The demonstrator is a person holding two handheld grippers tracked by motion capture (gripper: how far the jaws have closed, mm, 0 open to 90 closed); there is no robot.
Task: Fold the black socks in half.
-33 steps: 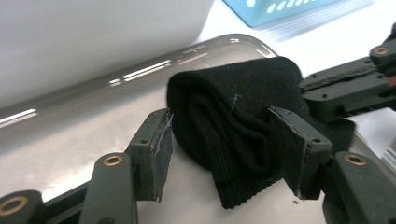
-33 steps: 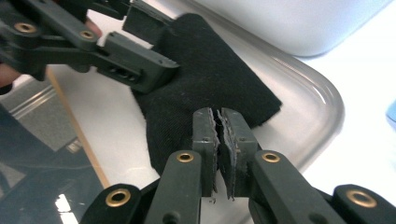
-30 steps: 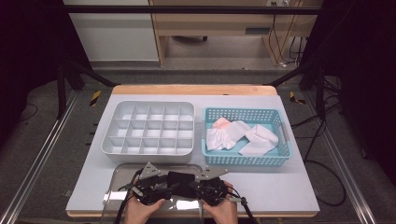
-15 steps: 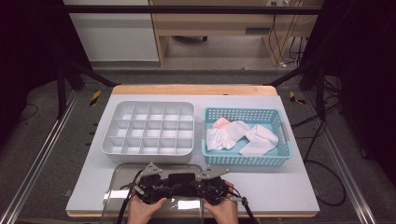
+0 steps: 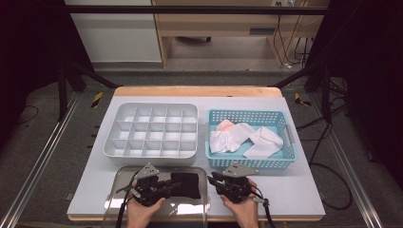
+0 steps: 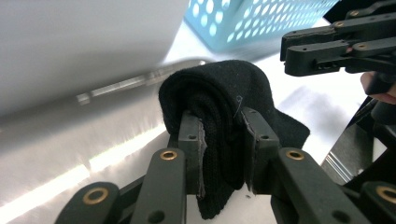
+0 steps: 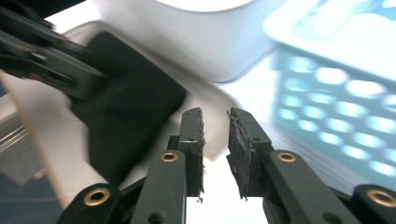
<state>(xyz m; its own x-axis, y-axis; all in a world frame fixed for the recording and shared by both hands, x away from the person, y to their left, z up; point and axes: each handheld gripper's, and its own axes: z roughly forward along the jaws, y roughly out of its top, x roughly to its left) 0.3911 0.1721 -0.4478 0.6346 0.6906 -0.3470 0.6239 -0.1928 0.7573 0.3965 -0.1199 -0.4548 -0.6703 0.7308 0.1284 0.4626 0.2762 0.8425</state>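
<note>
The desk [image 5: 304, 190] carries, across the middle of the high view, a white compartment organiser [image 5: 151, 130] on the left and a blue basket [image 5: 252, 159] of white folded cloths [image 5: 230, 137] on the right. Below the organiser, at the lower centre of the frame, lies a reflective metal tray [image 5: 190, 209].

The black sock [image 5: 186, 184] sits over the upper right part of that tray. Your left hand-held gripper [image 5: 166, 183] is clamped on it: in the left gripper view the two jaws pinch a folded roll of the sock [image 6: 219, 107] between their pads, with the loose end hanging below and to the right.

Your right hand-held gripper [image 5: 215, 179] stands just right of the sock, at the tray's right edge. In the right gripper view its jaws [image 7: 215, 140] are slightly apart with nothing between them, and the sock [image 7: 126, 116] lies at the left of that frame, clear of them.

Compared with one second ago, the two grippers have separated. They were close together over the tray; now the right one has drawn off to the right and holds nothing. Judge this as a completed fold or handover: the left gripper alone carries the sock, so the next step is likely placement into a compartment of the organiser.
</note>
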